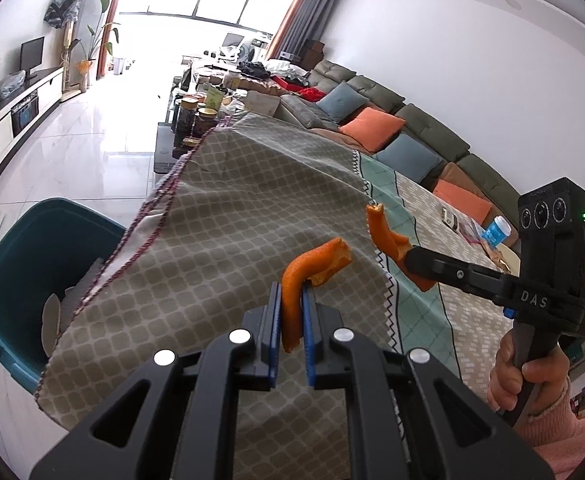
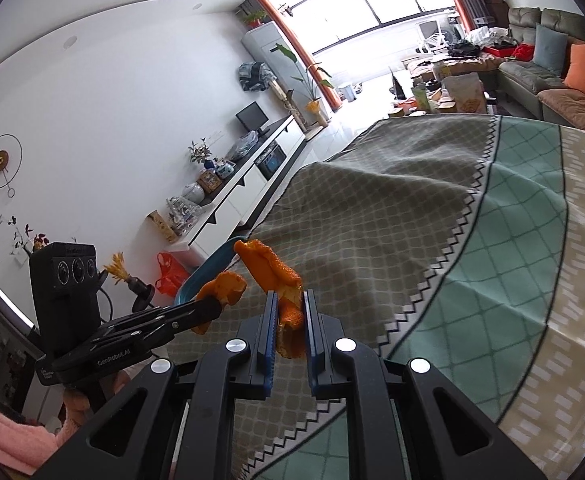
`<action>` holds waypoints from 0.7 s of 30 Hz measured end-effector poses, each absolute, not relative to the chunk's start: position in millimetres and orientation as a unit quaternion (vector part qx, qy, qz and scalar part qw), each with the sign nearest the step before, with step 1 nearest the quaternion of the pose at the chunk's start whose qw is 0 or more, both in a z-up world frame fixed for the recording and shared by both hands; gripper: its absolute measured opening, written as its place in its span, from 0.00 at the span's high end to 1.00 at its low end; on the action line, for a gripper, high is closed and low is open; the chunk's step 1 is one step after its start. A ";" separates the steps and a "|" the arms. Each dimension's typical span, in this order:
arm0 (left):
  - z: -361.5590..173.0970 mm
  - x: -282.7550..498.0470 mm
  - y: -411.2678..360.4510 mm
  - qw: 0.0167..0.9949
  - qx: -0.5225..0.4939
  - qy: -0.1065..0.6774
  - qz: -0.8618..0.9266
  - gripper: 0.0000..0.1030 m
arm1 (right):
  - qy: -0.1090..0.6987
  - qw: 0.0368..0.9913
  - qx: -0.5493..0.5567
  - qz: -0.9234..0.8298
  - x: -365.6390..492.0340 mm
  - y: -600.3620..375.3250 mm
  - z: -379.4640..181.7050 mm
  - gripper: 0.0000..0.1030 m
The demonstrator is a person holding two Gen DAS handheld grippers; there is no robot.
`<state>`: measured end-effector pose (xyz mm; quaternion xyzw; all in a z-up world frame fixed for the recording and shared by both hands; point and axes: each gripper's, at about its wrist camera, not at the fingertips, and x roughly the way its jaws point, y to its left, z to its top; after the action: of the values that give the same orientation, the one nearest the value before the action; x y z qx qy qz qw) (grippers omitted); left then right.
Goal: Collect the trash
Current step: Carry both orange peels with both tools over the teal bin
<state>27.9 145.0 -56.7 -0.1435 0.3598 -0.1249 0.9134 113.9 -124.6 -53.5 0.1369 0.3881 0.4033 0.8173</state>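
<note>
My left gripper [image 1: 291, 294] is shut on a curled strip of orange peel [image 1: 312, 270] and holds it above the patterned tablecloth [image 1: 232, 216]. My right gripper [image 2: 290, 300] is shut on a second piece of orange peel [image 2: 270, 266], also held above the cloth. Each gripper shows in the other's view: the right one [image 1: 410, 256] with its peel [image 1: 384, 232], the left one [image 2: 212, 306] with its peel [image 2: 224, 286]. A teal trash bin [image 1: 40, 240] stands on the floor left of the table edge, with pale scraps inside; its rim shows in the right wrist view [image 2: 208, 270].
A blue-capped bottle [image 1: 497, 232] and small packets lie on the far right of the table. Jars crowd a low table [image 1: 196, 116] beyond. A sofa [image 1: 392, 128] with cushions runs along the right wall, a TV cabinet [image 2: 252, 176] along the left wall.
</note>
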 end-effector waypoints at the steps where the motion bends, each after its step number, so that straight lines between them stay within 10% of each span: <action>1: -56.3 27.1 146.7 0.914 -0.145 0.359 -0.123 0.90 | 0.389 0.816 0.136 0.406 114.4 -122.6 -53.6 0.88; 21: -53.5 18.0 170.5 0.918 -0.154 0.354 -0.096 0.90 | 0.391 0.803 0.120 0.433 111.2 -89.2 -54.8 0.88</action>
<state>18.0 170.5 -53.5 -0.1535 0.3536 -0.0959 0.9177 111.2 -89.2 -54.8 0.1202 0.3910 0.4328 0.8033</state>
